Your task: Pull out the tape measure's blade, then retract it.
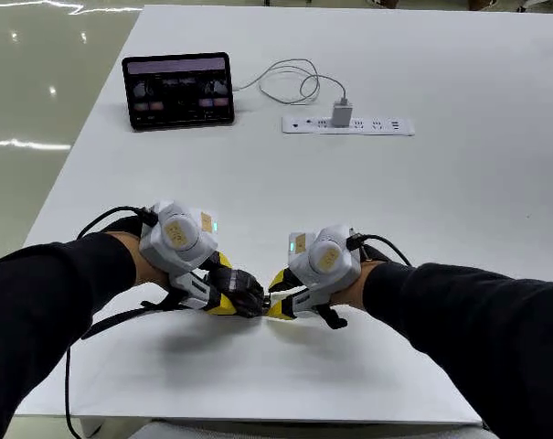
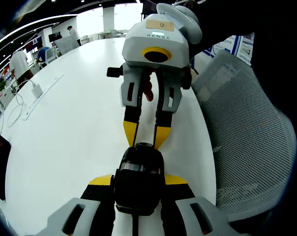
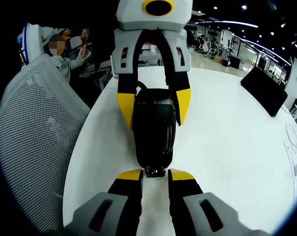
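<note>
Tape measure is held low over the white surface, near its front edge. Its case is clamped by the fingers of the left gripper as an anchor, while those of the right gripper appear closed on the blade's end hook, so pulling can be started.

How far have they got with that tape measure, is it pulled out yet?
Done: the left claw grips the black tape measure. In hand: the right claw sits around the blade tip; whether it pinches is unclear. Left: the blade looks hardly drawn, so the pull-out and the retracting remain.
</note>
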`<state>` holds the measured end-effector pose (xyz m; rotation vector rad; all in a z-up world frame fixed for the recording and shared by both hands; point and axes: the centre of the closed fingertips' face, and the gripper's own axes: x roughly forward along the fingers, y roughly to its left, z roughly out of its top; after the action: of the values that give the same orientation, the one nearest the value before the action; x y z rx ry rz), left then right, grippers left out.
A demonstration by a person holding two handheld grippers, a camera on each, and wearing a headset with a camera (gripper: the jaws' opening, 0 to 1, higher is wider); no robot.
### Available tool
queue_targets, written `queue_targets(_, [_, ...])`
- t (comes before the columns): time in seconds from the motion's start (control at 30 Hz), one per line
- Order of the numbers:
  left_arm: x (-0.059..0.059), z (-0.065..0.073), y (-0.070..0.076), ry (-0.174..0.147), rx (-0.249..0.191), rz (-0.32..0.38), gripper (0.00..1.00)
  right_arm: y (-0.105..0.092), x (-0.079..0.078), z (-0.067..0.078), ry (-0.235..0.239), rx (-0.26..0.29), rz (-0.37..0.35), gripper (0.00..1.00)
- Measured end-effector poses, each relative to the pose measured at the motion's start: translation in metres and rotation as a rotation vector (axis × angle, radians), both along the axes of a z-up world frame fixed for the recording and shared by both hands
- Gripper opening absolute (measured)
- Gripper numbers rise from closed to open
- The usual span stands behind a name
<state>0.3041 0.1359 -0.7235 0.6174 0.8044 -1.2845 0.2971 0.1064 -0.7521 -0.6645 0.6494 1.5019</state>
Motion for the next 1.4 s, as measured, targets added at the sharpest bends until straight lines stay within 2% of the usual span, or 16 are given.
queue_targets(0.27, [0.0,0.0,0.0,0.005,-0.004,0.003,0.32,0.003,0.0,-0.005,-0.019,-0.009,0.012,0.12])
queue_targets(0.33, [0.0,0.0,0.0,0.005,-0.003,0.003,0.32,0.003,0.0,-0.005,0.014,-0.016,-0.016,0.1])
queue_targets(0.4, [0.0,0.001,0.0,0.002,-0.004,0.005,0.32,0.003,0.0,-0.005,0.004,-0.026,-0.003,0.09])
queue_targets(0.53, [-0.002,0.001,0.001,-0.013,0.017,-0.005,0.32,0.001,0.0,-0.005,-0.001,-0.035,0.008,0.08])
queue_targets(0.77, [-0.002,0.0,0.001,-0.011,0.041,-0.026,0.31,-0.001,-0.001,-0.005,-0.011,-0.042,0.012,0.08])
queue_targets(0.97, [-0.002,0.0,0.002,-0.005,0.044,-0.023,0.31,-0.009,0.001,-0.005,-0.009,-0.053,0.011,0.08])
queue_targets(1.4, [-0.004,0.001,0.001,-0.011,0.054,-0.024,0.31,-0.022,0.002,-0.006,0.001,-0.062,0.001,0.08])
